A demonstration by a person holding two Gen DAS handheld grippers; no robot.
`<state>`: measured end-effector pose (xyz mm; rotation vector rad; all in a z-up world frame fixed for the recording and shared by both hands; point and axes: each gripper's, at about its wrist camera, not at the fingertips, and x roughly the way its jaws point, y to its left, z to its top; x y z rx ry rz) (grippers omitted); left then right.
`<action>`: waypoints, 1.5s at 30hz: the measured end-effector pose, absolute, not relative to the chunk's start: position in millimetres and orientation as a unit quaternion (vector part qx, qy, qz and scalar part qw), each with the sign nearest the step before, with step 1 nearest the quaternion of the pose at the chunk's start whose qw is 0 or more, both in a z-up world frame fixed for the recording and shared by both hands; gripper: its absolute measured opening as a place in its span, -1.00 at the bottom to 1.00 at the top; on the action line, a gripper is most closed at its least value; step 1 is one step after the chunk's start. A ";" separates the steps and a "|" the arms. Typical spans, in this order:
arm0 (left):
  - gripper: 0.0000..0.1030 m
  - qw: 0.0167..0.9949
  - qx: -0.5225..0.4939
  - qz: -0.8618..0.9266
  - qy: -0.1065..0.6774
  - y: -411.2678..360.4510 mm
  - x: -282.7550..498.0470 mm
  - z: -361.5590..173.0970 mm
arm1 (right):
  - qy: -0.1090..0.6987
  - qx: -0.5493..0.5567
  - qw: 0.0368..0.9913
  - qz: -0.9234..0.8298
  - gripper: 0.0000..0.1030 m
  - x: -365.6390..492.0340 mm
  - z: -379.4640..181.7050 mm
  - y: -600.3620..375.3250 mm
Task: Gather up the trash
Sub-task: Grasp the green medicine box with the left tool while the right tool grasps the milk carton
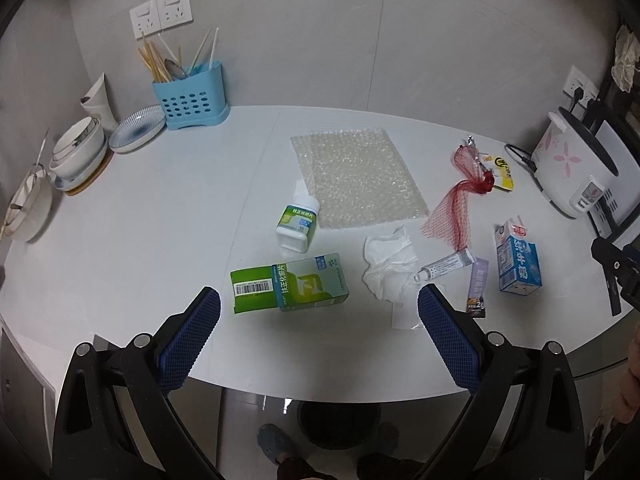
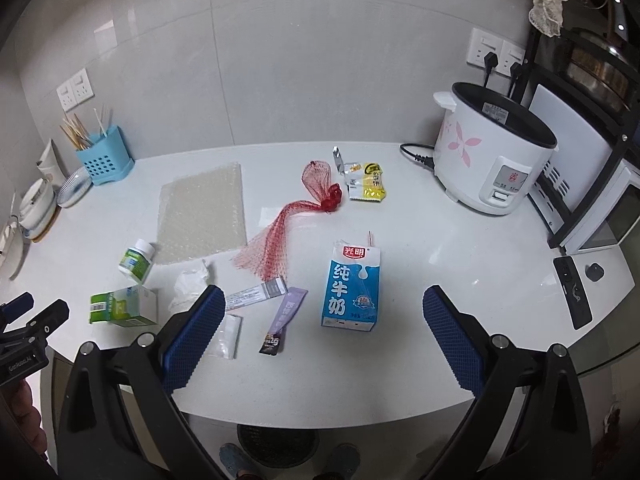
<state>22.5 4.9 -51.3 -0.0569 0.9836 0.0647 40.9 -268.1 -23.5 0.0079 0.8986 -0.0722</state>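
Observation:
Trash lies on the white counter: a green medicine box, a white pill bottle, a crumpled tissue, bubble wrap, a red mesh bag, a small tube, a purple sachet, a yellow wrapper and a blue milk carton. My left gripper is open and empty, just above the green box. My right gripper is open and empty, with the milk carton between its fingers' line. A dark bin stands on the floor under the counter edge.
A blue utensil holder, stacked bowls and a plate stand at the back left. A white rice cooker with its cord, a black rack and a black remote are at the right.

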 end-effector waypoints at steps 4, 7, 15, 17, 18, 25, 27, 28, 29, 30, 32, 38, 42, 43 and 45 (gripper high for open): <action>0.89 0.867 -0.037 0.044 0.495 13.8 38.8 -81.1 | 0.461 -0.001 0.887 -0.039 0.85 65.5 -50.7 -270.8; 0.89 0.857 -0.045 0.053 0.510 19.1 52.0 -101.9 | 0.479 -0.005 0.877 -0.042 0.82 80.7 -69.9 -272.8; 0.89 0.833 -0.060 0.069 0.546 22.6 83.6 -141.1 | 0.536 0.014 0.843 -0.048 0.82 124.3 -108.1 -286.3; 0.89 0.829 -0.062 0.073 0.551 22.0 88.7 -147.5 | 0.552 0.013 0.832 -0.050 0.82 135.5 -116.7 -288.1; 0.89 0.827 -0.060 0.075 0.554 21.9 91.5 -150.3 | 0.560 0.012 0.827 -0.052 0.82 140.7 -120.9 -288.9; 0.89 0.811 -0.061 0.094 0.574 25.7 105.3 -169.1 | 0.600 0.014 0.797 -0.064 0.75 164.3 -149.7 -291.7; 0.89 0.810 -0.060 0.096 0.576 24.7 107.8 -171.7 | 0.609 0.013 0.790 -0.069 0.75 167.7 -156.0 -292.5; 0.89 0.809 -0.059 0.097 0.577 23.7 109.5 -172.9 | 0.612 0.014 0.787 -0.072 0.73 169.0 -158.7 -293.2; 0.89 0.808 -0.056 0.098 0.579 22.2 110.7 -174.4 | 0.617 0.014 0.784 -0.073 0.72 170.4 -161.8 -293.7; 0.89 0.807 -0.051 0.101 0.580 21.3 112.4 -176.3 | 0.620 0.015 0.781 -0.074 0.71 171.4 -164.2 -294.3; 0.89 0.805 -0.047 0.107 0.582 21.4 115.1 -178.7 | 0.627 0.019 0.775 -0.074 0.66 173.4 -170.4 -295.9; 0.86 0.798 -0.037 0.119 0.590 21.1 121.4 -179.0 | 0.640 0.029 0.764 -0.075 0.36 174.4 -180.5 -300.1; 0.78 0.799 -0.034 0.118 0.588 21.1 122.3 -174.8 | 0.641 0.037 0.763 -0.075 0.24 174.7 -183.1 -302.9; 0.77 0.801 -0.033 0.117 0.586 21.1 122.0 -172.1 | 0.641 0.039 0.763 -0.074 0.23 174.8 -183.2 -303.6; 0.77 0.806 -0.031 0.116 0.580 22.1 120.3 -167.0 | 0.641 0.043 0.763 -0.073 0.23 174.3 -183.0 -304.2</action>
